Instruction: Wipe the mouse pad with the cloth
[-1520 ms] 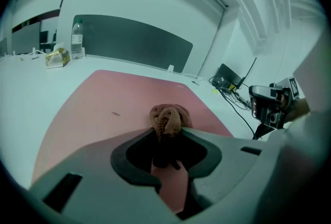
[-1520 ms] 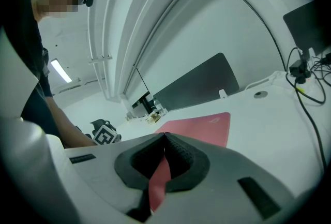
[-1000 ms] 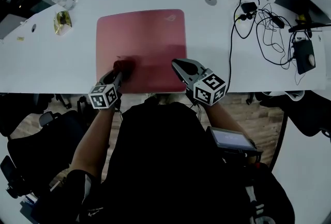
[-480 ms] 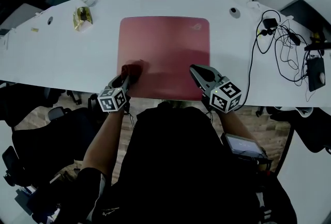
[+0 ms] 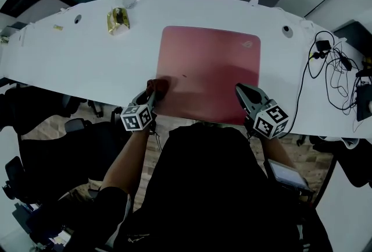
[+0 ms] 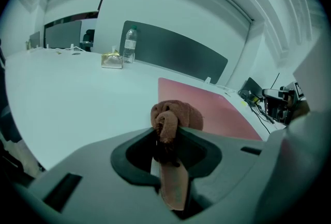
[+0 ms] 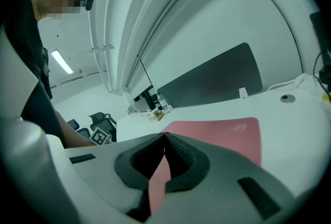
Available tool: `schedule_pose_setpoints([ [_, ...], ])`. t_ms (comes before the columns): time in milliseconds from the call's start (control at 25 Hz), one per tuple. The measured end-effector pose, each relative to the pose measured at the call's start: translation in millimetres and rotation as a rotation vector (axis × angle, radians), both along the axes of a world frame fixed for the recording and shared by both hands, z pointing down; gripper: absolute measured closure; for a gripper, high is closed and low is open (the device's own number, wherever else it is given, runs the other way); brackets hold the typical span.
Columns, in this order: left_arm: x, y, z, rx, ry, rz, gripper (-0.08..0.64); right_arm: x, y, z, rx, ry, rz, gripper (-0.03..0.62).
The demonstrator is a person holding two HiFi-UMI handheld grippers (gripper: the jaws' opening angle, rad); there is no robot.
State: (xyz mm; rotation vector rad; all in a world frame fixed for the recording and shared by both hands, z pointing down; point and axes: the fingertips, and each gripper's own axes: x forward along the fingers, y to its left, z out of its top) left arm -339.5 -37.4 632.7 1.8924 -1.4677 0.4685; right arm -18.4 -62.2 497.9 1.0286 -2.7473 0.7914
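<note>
Cloth [image 5: 158,86]: you are pinching it in the left gripper [image 5: 150,95], its fingers clamping a soft brown wad at the mouse pad's [image 5: 212,61] near left corner.
Right gripper [image 5: 244,93]: its fingers are meeting on nothing, over the pad's near right corner.
Handling: the cloth is looking light and floppy, so grip its bunched middle. The thin pad may slide on the table [image 5: 87,64].

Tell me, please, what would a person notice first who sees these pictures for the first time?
The large red mouse pad in the middle of the white table catches the eye first. At its near left corner the left gripper is shut on a bunched brown cloth, while the right gripper, jaws together, sits at the near right corner. A tangle of black cables lies at the table's right end.
</note>
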Motion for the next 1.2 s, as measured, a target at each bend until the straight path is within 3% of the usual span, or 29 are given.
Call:
schedule_pose_setpoints([
  [560,-52.9,-36.1,-27.4,0.082,-0.011,-0.165,0.456,-1.9,-0.6,-4.5,0.007,0.025,0.091,0.566],
  [880,-24.4,-55.6,-19.8,0.073,-0.078,-0.086,0.456,6.1,-0.2,-7.4,0.014,0.046,0.162,0.566],
  [1200,15.1,-46.2,-15.6,0.049,-0.060,0.012,0.462,19.2,3.1,-4.4,-0.002,0.042,0.191,0.566],
])
